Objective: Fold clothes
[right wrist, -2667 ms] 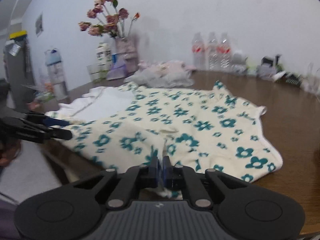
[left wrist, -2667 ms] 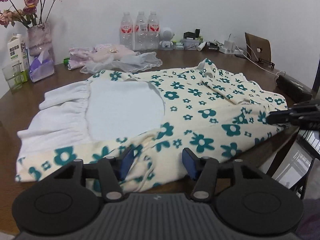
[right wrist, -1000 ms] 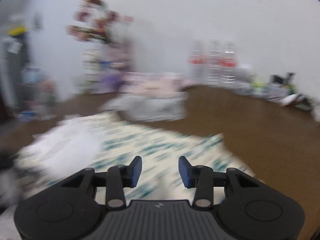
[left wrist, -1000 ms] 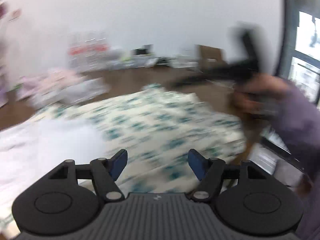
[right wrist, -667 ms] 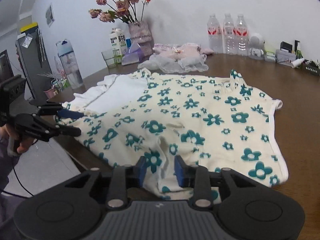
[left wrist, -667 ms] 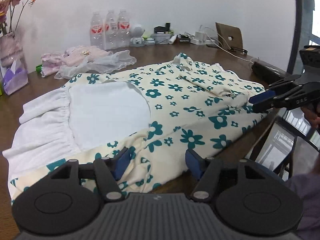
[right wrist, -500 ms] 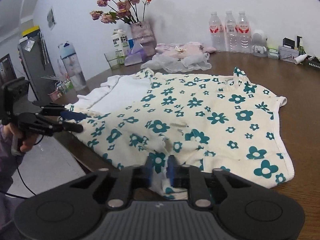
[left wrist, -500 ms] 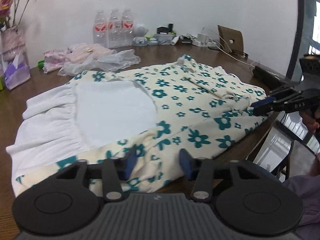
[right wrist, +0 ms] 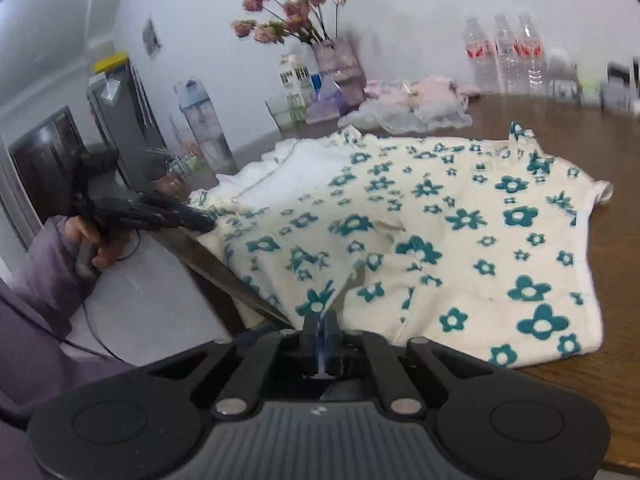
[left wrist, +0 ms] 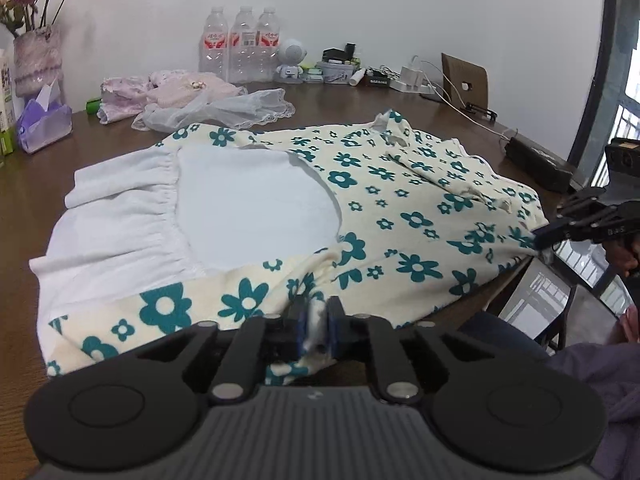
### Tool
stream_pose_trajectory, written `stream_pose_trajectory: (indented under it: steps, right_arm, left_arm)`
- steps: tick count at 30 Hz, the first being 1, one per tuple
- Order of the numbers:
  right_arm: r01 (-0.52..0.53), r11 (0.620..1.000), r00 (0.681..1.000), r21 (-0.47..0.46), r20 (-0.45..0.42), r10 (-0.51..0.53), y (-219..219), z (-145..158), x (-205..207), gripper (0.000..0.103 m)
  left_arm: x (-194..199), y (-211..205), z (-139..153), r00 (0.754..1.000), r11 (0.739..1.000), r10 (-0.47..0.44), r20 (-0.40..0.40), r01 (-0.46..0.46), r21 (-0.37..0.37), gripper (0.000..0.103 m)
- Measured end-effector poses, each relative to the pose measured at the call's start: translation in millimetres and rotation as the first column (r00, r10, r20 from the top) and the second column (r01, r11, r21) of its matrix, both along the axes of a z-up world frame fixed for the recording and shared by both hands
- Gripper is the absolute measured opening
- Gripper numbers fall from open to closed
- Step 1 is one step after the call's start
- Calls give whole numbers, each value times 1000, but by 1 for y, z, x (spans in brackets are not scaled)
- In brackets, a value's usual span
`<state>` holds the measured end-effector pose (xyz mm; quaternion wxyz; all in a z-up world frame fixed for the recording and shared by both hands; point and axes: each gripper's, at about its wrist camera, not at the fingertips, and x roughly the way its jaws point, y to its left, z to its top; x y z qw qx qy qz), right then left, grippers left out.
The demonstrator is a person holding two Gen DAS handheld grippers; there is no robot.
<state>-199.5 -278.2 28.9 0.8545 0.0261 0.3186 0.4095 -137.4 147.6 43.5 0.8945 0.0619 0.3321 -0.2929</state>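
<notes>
A cream garment with teal flowers and a white ruffled part lies spread flat on the brown table. My left gripper sits at the garment's near edge. Its jaws are closing, and a bunched fold of the floral cloth is pinched between the blue pads. My right gripper is shut on the same garment at its edge, farther right along the table front. Each gripper shows in the other's view: the right gripper and the left gripper both bite the cloth.
Behind the garment lie a pile of pink clothes and white lace, water bottles, a purple tissue box and a vase. Chargers and cables and a black box sit at the right. The table edge runs beneath the held hem.
Both grippers came down to the garment's near edge. The right jaws closed on the cloth first. The left jaws, wide apart half a second ago, now pinch a fold.
</notes>
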Motion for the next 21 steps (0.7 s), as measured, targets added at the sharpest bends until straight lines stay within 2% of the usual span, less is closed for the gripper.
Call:
stream_pose_trajectory:
  steps: [2, 4, 7, 9, 11, 12, 13, 16, 21]
  right_arm:
    - [6, 1000, 998, 18, 57, -7, -7, 12, -6, 10]
    - [36, 998, 992, 60, 122, -43, -14, 23, -8, 14]
    - [52, 994, 985, 99, 158, -67, 1, 26, 1, 14]
    - [25, 998, 987, 49, 157, -32, 22, 15, 7, 11]
    - [61, 997, 989, -45, 139, -54, 37, 0, 14, 11]
    - [92, 994, 987, -64, 138, -83, 36, -6, 17, 3]
    - [114, 992, 984, -46, 140, -107, 30, -9, 19, 0]
    - [157, 988, 982, 2, 110, -156, 14, -14, 29, 0]
    - [152, 985, 977, -86, 163, -137, 28, -9, 31, 0]
  left_arm:
    - [-10, 0, 11, 999, 1000, -24, 48, 24, -1, 38]
    - [-14, -2, 24, 995, 999, -35, 93, 38, -28, 44]
    - [-3, -28, 19, 993, 998, -61, 101, 62, -8, 44]
    - [6, -48, 11, 992, 997, -83, 93, 82, 14, 44]
    - [13, -59, -1, 993, 995, -95, 63, 92, 45, 41]
    - [13, -56, -5, 993, 994, -102, 56, 100, 50, 40]
    - [9, -51, -8, 991, 993, -110, 71, 107, 46, 38]
    - [1, -38, -10, 992, 993, -113, 64, 111, 39, 38]
    - [-6, -32, -8, 991, 992, -117, 58, 114, 50, 38]
